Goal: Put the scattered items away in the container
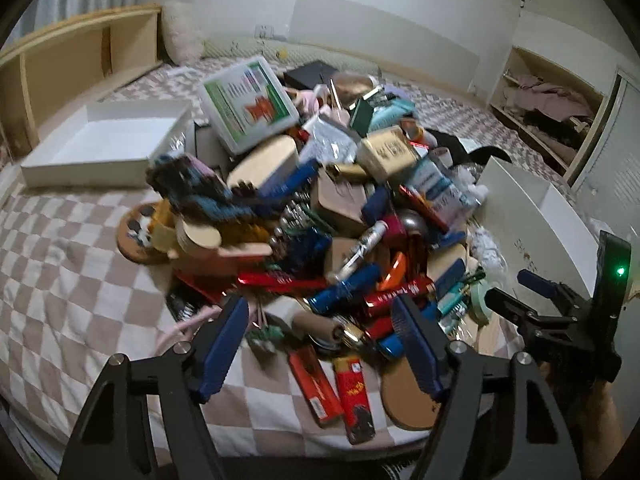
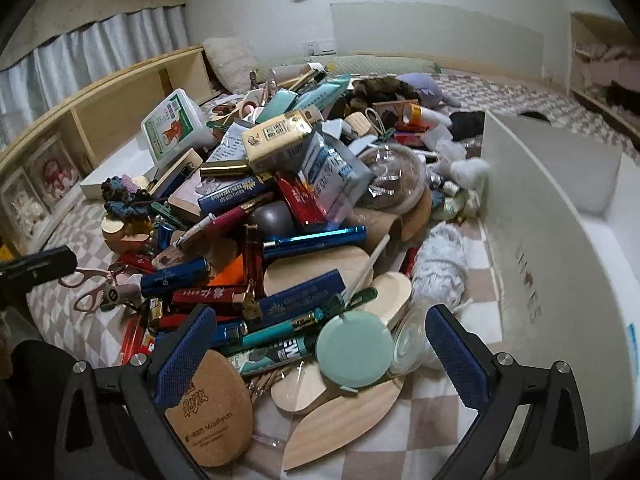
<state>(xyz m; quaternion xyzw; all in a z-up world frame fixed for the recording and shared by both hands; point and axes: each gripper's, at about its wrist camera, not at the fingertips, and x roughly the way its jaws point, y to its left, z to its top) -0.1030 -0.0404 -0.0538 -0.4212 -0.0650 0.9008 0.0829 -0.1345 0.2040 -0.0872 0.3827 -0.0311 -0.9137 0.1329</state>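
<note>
Step in hand — approach, nothing lifted yet. Your left gripper (image 1: pixel 320 344) and right gripper (image 2: pixel 320 354) both have fingers apart and empty above the clutter pile (image 2: pixel 280 208). White container (image 2: pixel 560 240) sits right of your right fingers — pick one item next.

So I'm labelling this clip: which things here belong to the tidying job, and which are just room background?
Part of the job:
- pile of scattered items
- white box beside the pile
- shallow white tray
- left gripper, right gripper, both open

Just lying about:
- wooden shelf
- fluffy pillow
- clothes cubby
</note>
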